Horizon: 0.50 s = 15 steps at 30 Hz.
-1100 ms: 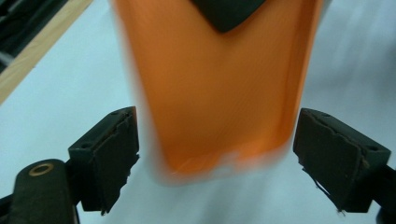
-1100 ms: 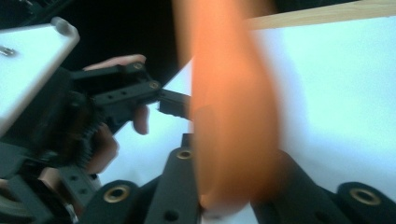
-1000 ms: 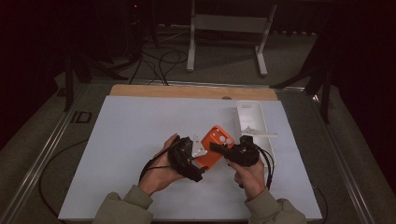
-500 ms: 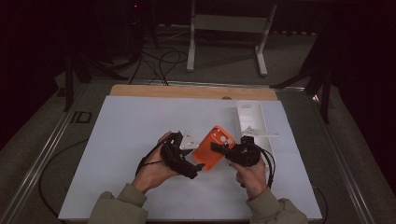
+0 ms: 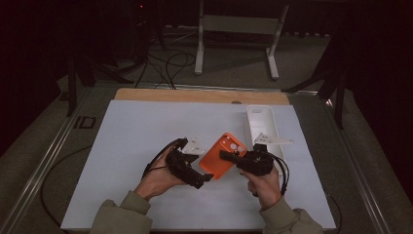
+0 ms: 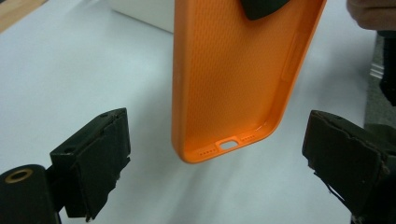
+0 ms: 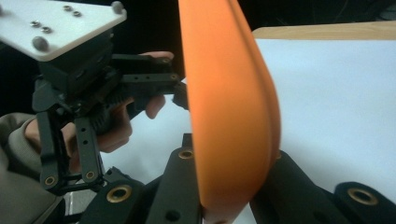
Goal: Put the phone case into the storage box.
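**Orange case pinched in my right claw, left claw spread around its lower end**

From the high view I see my two hands near the front middle of the white surface (image 5: 146, 131). My right claw (image 5: 228, 155) is pressed onto the orange phone case (image 5: 221, 157), which sits tilted between the two hands, clear of the surface, with its camera cutout end pointing far and to the right. In the right claw's own view the case (image 7: 231, 107) stands edge-on, rising from between the two black jaws, which clamp it from either side at its near end. So that claw is pinching the case.

My left claw (image 5: 202, 179) sits just to the left of the case, angled toward it. In its own view the jaws stand wide apart, one at the bottom left and one at the bottom right, and the case (image 6: 233, 79) hangs down between them with its hollow inner side facing me. The charging-port slot and the small speaker holes at the case's lower edge are plain to see. Neither pad touches the case; there is bare white surface showing on both sides of it. So the left claw is spread, holding nothing.

A white tray (image 5: 262, 124) lies on the surface at the far right, beyond my right hand. A wooden strip (image 5: 195, 95) runs along the far edge of the surface.
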{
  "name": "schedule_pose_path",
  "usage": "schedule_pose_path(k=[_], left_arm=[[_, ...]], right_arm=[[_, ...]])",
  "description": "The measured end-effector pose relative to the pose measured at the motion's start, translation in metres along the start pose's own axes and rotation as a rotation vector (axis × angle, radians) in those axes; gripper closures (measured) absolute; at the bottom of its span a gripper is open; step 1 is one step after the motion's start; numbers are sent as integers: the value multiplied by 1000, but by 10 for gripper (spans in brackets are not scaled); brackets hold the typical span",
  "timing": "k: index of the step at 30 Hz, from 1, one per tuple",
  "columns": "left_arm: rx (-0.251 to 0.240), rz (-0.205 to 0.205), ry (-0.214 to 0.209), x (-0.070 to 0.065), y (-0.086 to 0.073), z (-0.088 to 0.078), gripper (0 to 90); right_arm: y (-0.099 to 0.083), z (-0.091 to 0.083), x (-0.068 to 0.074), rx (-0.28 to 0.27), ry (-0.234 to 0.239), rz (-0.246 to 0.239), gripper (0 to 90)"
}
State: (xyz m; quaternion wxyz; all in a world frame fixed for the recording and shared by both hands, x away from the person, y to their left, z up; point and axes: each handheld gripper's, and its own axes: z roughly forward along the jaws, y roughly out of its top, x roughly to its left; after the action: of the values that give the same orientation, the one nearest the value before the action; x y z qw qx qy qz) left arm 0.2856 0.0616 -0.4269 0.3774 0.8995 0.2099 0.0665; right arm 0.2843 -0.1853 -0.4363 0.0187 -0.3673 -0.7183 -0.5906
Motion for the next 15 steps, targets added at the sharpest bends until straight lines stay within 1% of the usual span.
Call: schedule_pose_path(k=[1, 2, 4, 6, 8, 9, 10, 11, 12, 13, 14, 15], left_arm=[[0, 0, 0, 0, 0, 0, 88], [-1, 1, -6, -1, 0, 1, 89], [1, 4, -19, -1, 0, 1, 92], [0, 2, -23, -1, -1, 1, 101], [-4, 2, -34, -1, -2, 2, 126], [-4, 2, -34, -1, -2, 2, 139], [-7, 3, -49, -1, -3, 2, 158], [-7, 3, -49, -1, -3, 2, 163], [-11, 0, -67, -1, -4, 2, 177], [-11, 0, -67, -1, -4, 2, 192], [-11, 1, -85, 0, -5, 2, 212], [-11, 1, -85, 0, -5, 2, 237]], right_arm=[[0, 0, 0, 0, 0, 0, 856], [0, 0, 2, 5, 19, -15, 856], [0, 0, 3, 7, 42, -30, 856], [0, 0, 5, 12, 54, -45, 855], [0, 0, 6, 10, 76, -58, 855], [0, 0, 6, 10, 76, -58, 855], [1, 0, 7, 10, 101, -65, 856], [1, 0, 7, 7, 113, -73, 856], [1, -1, 7, 7, 119, -77, 856], [1, -1, 7, 7, 119, -77, 856], [1, -1, 8, 6, 138, -86, 857], [1, -1, 8, 6, 138, -86, 857]])
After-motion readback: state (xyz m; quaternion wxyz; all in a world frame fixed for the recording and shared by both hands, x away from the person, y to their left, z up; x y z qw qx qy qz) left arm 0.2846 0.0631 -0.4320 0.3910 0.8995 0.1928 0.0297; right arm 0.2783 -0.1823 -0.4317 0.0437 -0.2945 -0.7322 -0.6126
